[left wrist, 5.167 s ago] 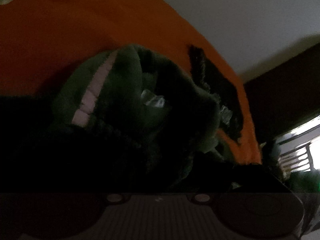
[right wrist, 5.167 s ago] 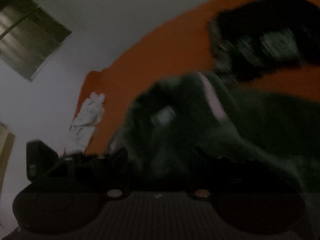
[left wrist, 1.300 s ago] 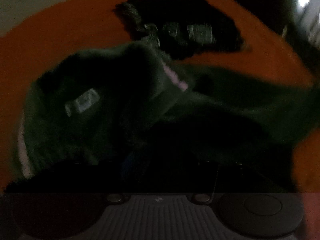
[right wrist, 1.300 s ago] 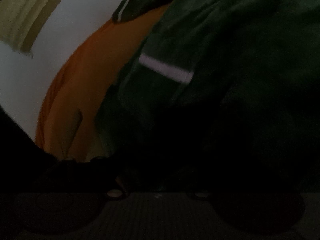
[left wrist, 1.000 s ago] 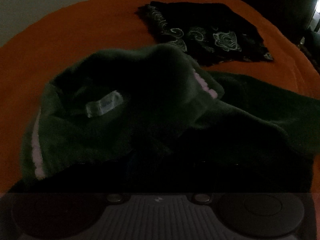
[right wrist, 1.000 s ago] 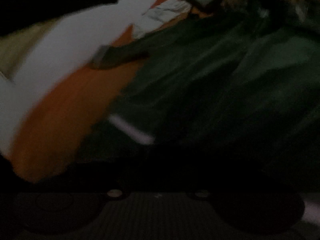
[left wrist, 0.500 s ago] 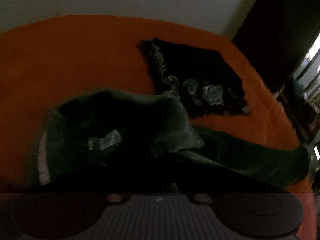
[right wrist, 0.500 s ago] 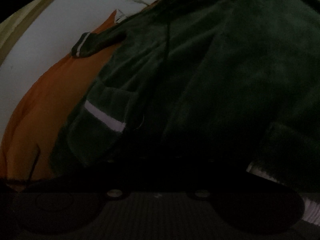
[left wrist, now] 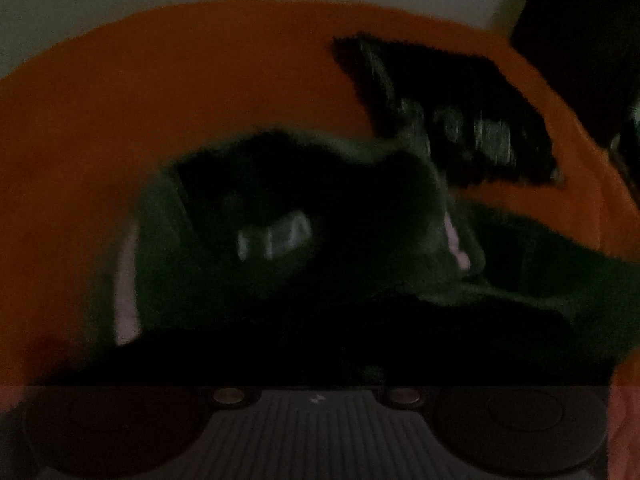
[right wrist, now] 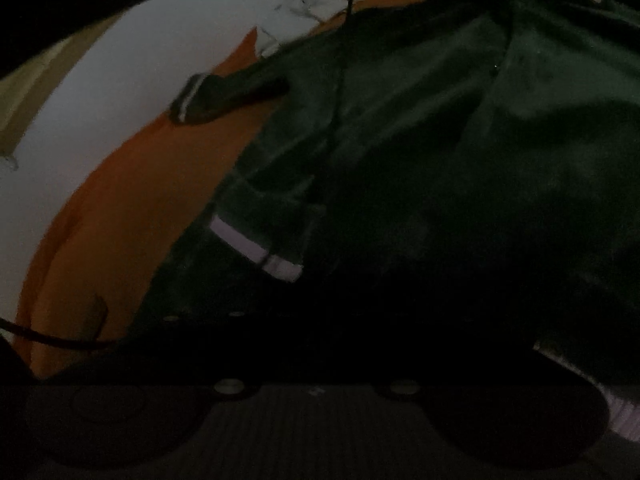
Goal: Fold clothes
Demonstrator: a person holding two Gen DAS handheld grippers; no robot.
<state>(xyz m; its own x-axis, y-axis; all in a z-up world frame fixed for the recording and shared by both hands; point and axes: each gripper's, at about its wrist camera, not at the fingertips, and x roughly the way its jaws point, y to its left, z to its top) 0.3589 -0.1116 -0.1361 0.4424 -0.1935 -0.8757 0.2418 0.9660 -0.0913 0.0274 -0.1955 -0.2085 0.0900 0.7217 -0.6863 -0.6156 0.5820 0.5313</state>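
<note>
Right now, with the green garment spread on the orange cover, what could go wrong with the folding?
1. The green garment lies bunched at the collar, so a fold made now may trap wrinkles.
2. One sleeve lies out to the side; it could be left outside the fold.
3. The black patterned cloth lies close by on the orange cover and might be dragged along. The scene is dark, so edges are hard to judge.

Blurred by motion throughout the left wrist view: white label (left wrist: 274,236) inside the green garment (left wrist: 248,280) unreadable, pale pattern on the black cloth (left wrist: 460,120) smeared. Lost in shadow in both views: left tongs (left wrist: 316,344) and right tongs (right wrist: 316,336), fingertips indistinguishable. Cut off at the right edge: green garment (right wrist: 440,140).
</note>
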